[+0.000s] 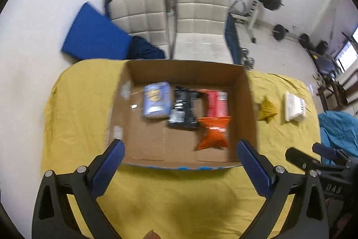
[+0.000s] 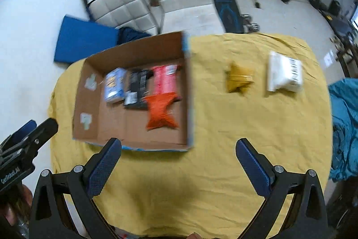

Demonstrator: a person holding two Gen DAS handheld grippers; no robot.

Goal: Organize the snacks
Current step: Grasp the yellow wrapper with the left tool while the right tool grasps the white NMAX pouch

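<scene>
Two packets [image 2: 240, 78] lie outside the box [image 2: 188, 91]; our wide, empty right hand-held gripper [image 2: 179, 156] may crush them

Motion blur smears the 4 packets in the box [image 1: 250, 104]: the print on the blue packet [image 1: 156, 100], black packet [image 1: 183, 110], red packet [image 1: 216, 104] and orange packet [image 1: 212, 133] cannot be read. The barcode on the white packet [image 2: 284, 75] is too smeared to read. The right claw [image 1: 313, 155] is cut off by the left view's edge, so its jaw stance cannot be told there.
</scene>
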